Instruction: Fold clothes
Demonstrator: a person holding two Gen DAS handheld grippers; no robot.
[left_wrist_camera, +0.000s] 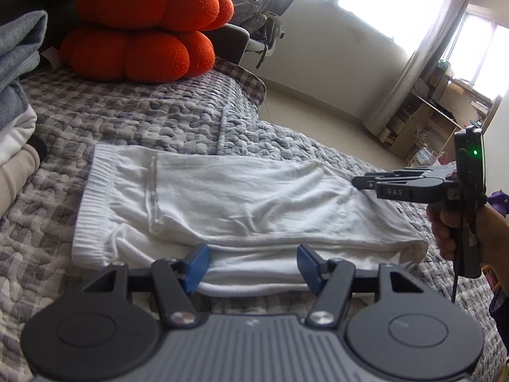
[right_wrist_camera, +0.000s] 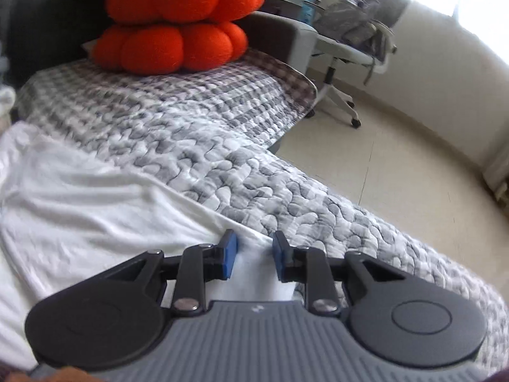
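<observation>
Two orange pillows (left_wrist_camera: 143, 25) sit stacked, one on top of the other, in the upper left of the left wrist view, on a grey and white quilt (left_wrist_camera: 159, 114). One white piece of clothing (left_wrist_camera: 222, 197) lies flat in the middle of the frame, with its ribbed band on the left side. The left gripper (left_wrist_camera: 253, 265) is at the bottom, and its two blue pads (left_wrist_camera: 198, 264) are spread wide apart at the near edge of the cloth. At the right edge, one hand (left_wrist_camera: 458, 232) holds the right gripper (left_wrist_camera: 366, 184), whose tip is at the right end of the cloth. One pile of folded clothes (left_wrist_camera: 16, 102) shows at the far left. In the right wrist view, the right gripper (right_wrist_camera: 253, 258) is at the bottom middle, with its two blue pads (right_wrist_camera: 230, 254) a little apart and white cloth (right_wrist_camera: 95, 203) between them. The same two orange pillows (right_wrist_camera: 178, 19) are at the top. One office chair (right_wrist_camera: 346, 51) stands on the floor in the upper right.
</observation>
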